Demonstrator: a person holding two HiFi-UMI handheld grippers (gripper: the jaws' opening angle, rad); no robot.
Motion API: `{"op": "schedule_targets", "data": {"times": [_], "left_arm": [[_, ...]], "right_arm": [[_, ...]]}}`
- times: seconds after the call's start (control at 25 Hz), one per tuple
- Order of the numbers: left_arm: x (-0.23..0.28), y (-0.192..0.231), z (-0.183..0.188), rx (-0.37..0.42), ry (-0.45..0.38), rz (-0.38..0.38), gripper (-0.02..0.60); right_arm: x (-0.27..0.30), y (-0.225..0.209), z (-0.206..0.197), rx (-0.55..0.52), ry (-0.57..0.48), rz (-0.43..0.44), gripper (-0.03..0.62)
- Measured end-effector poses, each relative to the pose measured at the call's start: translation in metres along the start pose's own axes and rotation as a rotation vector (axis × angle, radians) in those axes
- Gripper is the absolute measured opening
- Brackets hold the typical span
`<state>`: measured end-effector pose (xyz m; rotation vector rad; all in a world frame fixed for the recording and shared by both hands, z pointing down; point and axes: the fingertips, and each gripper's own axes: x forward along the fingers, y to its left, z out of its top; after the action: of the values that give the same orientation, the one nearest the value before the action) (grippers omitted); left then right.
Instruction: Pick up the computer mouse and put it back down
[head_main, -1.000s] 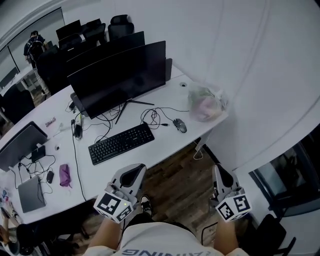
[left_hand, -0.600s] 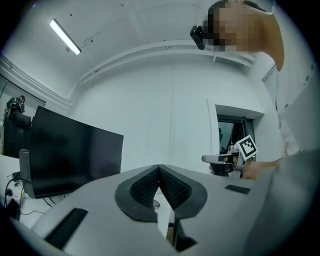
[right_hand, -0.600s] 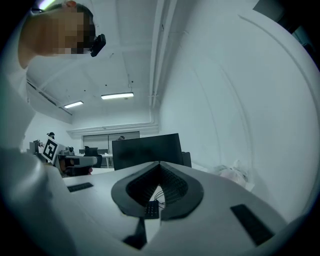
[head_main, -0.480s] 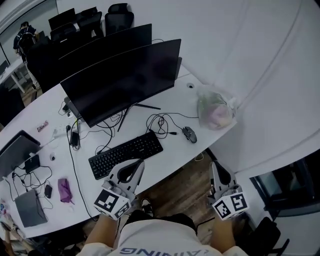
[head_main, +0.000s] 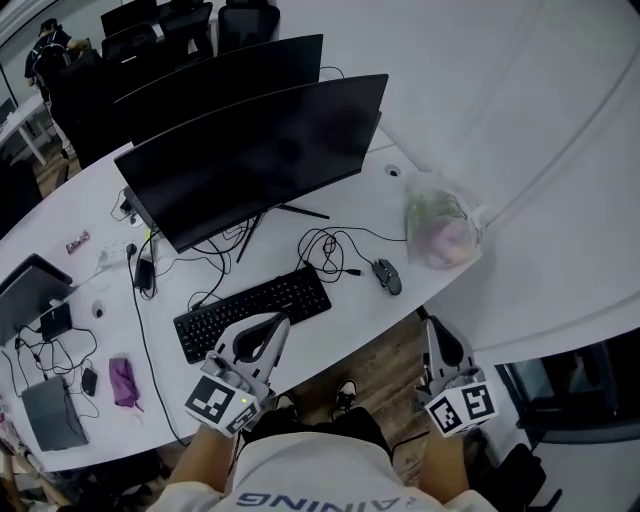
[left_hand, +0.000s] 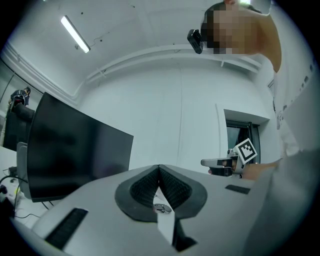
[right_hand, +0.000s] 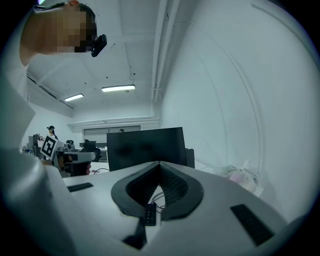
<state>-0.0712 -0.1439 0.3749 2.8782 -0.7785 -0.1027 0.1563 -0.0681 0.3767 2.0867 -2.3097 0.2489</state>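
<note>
In the head view the dark computer mouse (head_main: 387, 276) lies on the white desk (head_main: 340, 325), right of the black keyboard (head_main: 253, 312), its cable coiled behind it. My left gripper (head_main: 273, 323) hangs over the desk's front edge just below the keyboard, jaws shut and empty. At the desk's right corner, over the wooden floor, my right gripper (head_main: 432, 326) is short of the mouse and also shut on nothing. Each gripper view shows its own pads meeting at the tip: left gripper (left_hand: 159, 167), right gripper (right_hand: 160, 164). The mouse shows in neither of them.
A large dark monitor (head_main: 255, 155) stands behind the keyboard, with a second one behind it. A filled plastic bag (head_main: 443, 225) sits at the desk's right end. A laptop (head_main: 30, 290), a purple pouch (head_main: 124, 380) and cables lie to the left.
The desk has come closer in the head view. Both grippers have advanced toward it; the left one now overlaps the front edge, the right one nears the right corner. Both stayed shut.
</note>
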Motion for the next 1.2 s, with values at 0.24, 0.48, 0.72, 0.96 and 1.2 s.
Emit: {"op": "schedule_targets", "data": {"times": [0.24, 0.48, 0.72, 0.96, 1.2], "left_arm": [[0.032, 0.001, -0.003, 0.003, 0.02, 0.047, 0.009], [0.075, -0.008, -0.005, 0.005, 0.037, 0.114, 0.009], [0.112, -0.018, -0.015, 0.006, 0.084, 0.158, 0.009], [0.126, -0.021, -0.031, 0.008, 0.131, 0.181, 0.009], [0.13, -0.016, -0.052, -0.004, 0.173, 0.192, 0.009]], "right_arm": [[0.023, -0.031, -0.002, -0.006, 0.006, 0.038, 0.018], [0.047, -0.078, -0.017, -0.012, 0.063, 0.102, 0.018], [0.071, -0.116, -0.041, -0.036, 0.139, 0.14, 0.02], [0.096, -0.134, -0.08, -0.038, 0.239, 0.138, 0.143], [0.12, -0.142, -0.121, -0.065, 0.307, 0.097, 0.24]]}}
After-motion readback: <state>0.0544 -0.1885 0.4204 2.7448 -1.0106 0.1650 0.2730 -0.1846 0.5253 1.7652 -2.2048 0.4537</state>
